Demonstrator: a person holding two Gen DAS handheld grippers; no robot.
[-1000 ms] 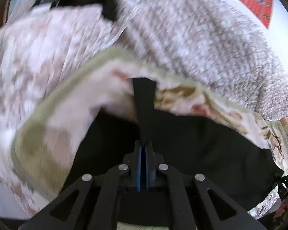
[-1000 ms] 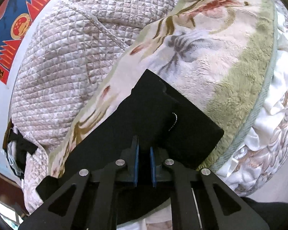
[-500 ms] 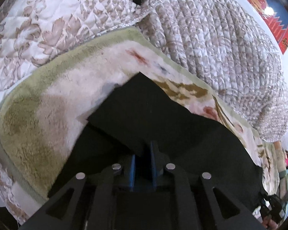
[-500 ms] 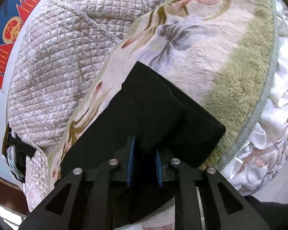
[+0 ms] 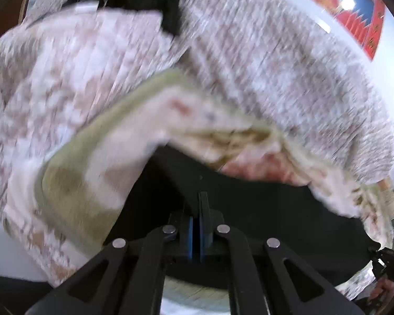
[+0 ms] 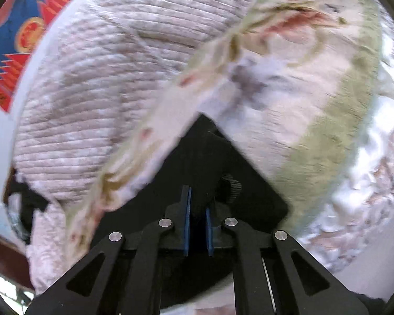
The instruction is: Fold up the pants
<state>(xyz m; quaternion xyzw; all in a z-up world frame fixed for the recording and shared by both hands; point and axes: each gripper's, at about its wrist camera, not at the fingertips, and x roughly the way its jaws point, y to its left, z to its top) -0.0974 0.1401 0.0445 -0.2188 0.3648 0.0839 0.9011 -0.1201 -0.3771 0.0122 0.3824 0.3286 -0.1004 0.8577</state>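
Observation:
The black pants lie on a floral fleece blanket with a green border. My left gripper has its jaws closing tight, and a thin edge of the black cloth stands pinched between the blue pads. In the right wrist view a folded corner of the pants points away over the blanket. My right gripper is closing its jaws, with a thicker wad of the black fabric pressed between the pads. Both views are blurred.
A quilted beige bedspread covers the bed behind the blanket. A red and blue poster hangs on the white wall. Dark clothing lies at the far end of the bed.
Half a second ago both grippers stood a little wider over the flat pants. Both have narrowed on the cloth again, and the left view has swung and blurred.

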